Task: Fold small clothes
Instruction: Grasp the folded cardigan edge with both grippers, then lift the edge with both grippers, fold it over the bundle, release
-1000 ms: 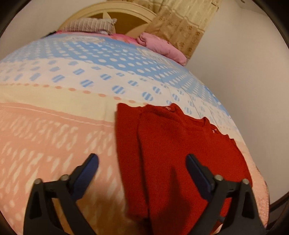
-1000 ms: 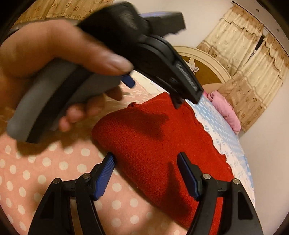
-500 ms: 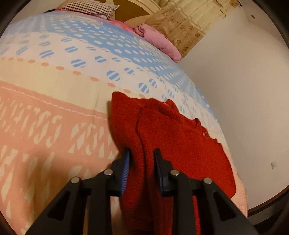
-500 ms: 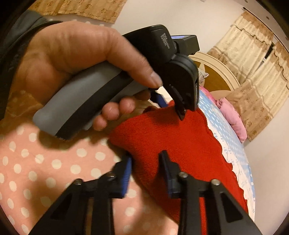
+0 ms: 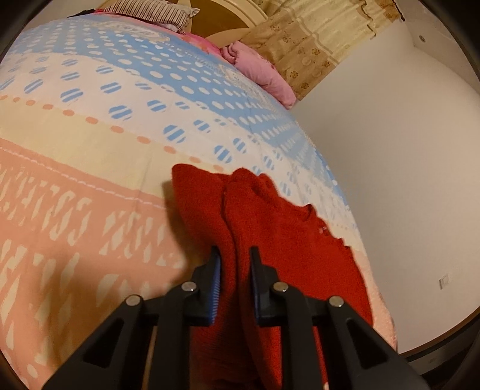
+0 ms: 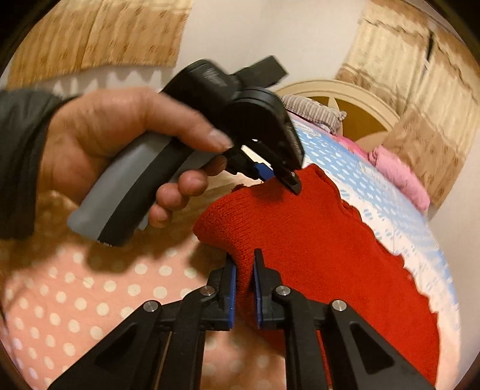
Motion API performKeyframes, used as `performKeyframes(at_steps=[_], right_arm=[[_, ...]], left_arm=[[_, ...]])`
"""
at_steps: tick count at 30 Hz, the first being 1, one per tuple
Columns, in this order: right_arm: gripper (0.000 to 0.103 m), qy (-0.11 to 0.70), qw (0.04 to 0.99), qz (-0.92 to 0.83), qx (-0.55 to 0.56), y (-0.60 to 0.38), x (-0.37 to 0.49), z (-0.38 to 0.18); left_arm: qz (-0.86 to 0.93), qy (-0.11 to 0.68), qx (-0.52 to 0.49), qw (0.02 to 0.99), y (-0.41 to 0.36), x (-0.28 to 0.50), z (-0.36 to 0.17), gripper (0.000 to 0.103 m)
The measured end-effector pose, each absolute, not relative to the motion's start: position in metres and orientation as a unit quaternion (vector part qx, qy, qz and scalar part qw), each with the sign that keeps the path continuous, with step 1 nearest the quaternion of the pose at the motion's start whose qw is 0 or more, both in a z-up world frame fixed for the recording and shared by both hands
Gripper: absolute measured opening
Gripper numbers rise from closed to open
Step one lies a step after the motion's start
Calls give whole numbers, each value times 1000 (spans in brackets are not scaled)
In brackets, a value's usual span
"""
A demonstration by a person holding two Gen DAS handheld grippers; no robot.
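Red knit garment [image 5: 279, 228], bunched, edge lifted off bedspread.

Blk tongs [image 5: 235, 264], blue pads, grey sleeve [image 6: 21, 159]

We see bed [image 5: 90, 144] with dotted pink-blue cover, arched headboard [image 6: 354, 102], striped pillow [image 5: 150, 12], pink pillow [image 5: 261, 72], beige patterned curtains [image 5: 315, 39], plain white wall [image 5: 390, 150]; warm light.

Left of the red garment [image 5: 270, 240]: bare bedspread [image 5: 90, 210], open passage.
Far end of the bed: striped pillow [image 5: 156, 12] and pink bedding [image 5: 258, 72] against the headboard [image 5: 222, 18]; blocked.
Right of the garment: bed edge, then wall [image 5: 390, 150]; little room.
Right wrist view: left hand [image 6: 120, 144] and left gripper [image 6: 282, 177] crowd the space above the garment's near corner.
Near side: dotted spread, clear.
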State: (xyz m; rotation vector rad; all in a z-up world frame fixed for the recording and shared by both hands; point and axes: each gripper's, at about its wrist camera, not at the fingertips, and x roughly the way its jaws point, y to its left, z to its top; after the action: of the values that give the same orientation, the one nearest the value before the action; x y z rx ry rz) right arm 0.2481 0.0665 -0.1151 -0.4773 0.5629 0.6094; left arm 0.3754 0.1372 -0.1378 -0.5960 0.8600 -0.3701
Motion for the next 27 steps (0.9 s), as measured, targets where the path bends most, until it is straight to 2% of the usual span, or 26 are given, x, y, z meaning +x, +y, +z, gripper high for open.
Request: performKeyframes(at_steps=[14, 27], right_arm=[[8, 267, 912, 290, -110, 5, 254, -87], [8, 261, 927, 267, -22, -56, 245, -78]], left_arm=[[-223, 375, -287, 853, 90, 377, -87, 17], [-265, 364, -269, 851, 31, 385, -61, 17]])
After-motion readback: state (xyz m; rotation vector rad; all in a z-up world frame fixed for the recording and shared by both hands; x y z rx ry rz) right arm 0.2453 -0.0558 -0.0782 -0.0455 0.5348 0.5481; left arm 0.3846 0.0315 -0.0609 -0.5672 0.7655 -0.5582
